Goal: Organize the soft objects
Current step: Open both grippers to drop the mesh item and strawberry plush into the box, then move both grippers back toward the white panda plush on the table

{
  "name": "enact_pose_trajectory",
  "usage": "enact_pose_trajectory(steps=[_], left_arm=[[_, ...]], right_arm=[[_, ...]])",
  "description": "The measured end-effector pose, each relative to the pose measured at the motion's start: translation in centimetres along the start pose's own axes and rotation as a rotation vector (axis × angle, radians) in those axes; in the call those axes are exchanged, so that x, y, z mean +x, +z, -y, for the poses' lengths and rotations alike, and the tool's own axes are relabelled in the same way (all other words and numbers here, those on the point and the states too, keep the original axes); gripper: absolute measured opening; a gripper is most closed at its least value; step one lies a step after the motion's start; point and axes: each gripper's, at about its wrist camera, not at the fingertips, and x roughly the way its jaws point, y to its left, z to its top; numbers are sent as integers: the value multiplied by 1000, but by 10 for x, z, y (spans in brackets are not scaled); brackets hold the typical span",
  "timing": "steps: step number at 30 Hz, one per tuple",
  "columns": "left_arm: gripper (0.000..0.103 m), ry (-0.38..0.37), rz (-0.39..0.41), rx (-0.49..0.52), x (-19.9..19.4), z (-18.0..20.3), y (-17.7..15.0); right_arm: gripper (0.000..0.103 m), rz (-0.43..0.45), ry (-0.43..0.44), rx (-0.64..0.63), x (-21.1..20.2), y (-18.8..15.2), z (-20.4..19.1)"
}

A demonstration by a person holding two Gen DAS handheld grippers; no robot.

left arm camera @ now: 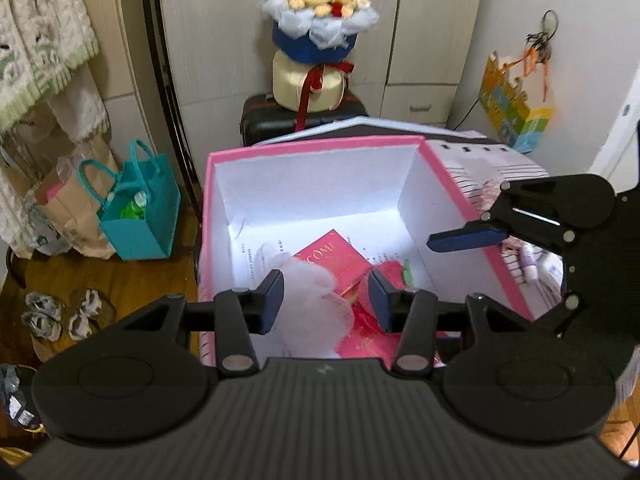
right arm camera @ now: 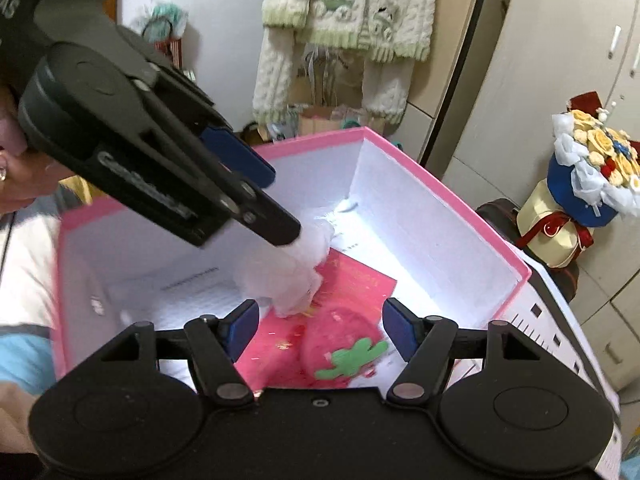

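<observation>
An open pink box with white walls holds a red card and a red strawberry plush with a green leaf. My left gripper hangs over the box's near side. A white fluffy soft thing sits between its fingers, brushing the left pad, with a gap to the right pad. In the right wrist view the left gripper reaches in from the upper left, with the white fluff just under its tip. My right gripper is open above the strawberry plush and touches nothing. One of its pads shows over the box's right wall.
A flower bouquet stands on a cream box on a black suitcase behind the pink box. A teal bag and shoes are on the floor at left. Knitted sweaters hang on the wall. A striped lid lies at right.
</observation>
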Motion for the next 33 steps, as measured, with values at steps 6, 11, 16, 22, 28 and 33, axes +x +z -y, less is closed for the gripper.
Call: enact_pose_trajectory(steps=[6, 11, 16, 22, 28, 33], left_arm=[[56, -1, 52, 39, -48, 12, -16], [61, -13, 76, 67, -80, 25, -32], [63, -22, 86, 93, -106, 40, -47], [65, -19, 98, 122, -131, 55, -62], [66, -19, 88, 169, -147, 71, -75], [72, -47, 93, 210, -158, 87, -88]], right_arm=[[73, 38, 8, 87, -34, -10, -11], [76, 66, -8, 118, -65, -20, -29], [80, 82, -22, 131, -96, -27, -46], [86, 86, -54, 163, -128, -35, -57], [89, 99, -66, 180, -161, -51, -67], [91, 137, -93, 184, -187, -69, -79]])
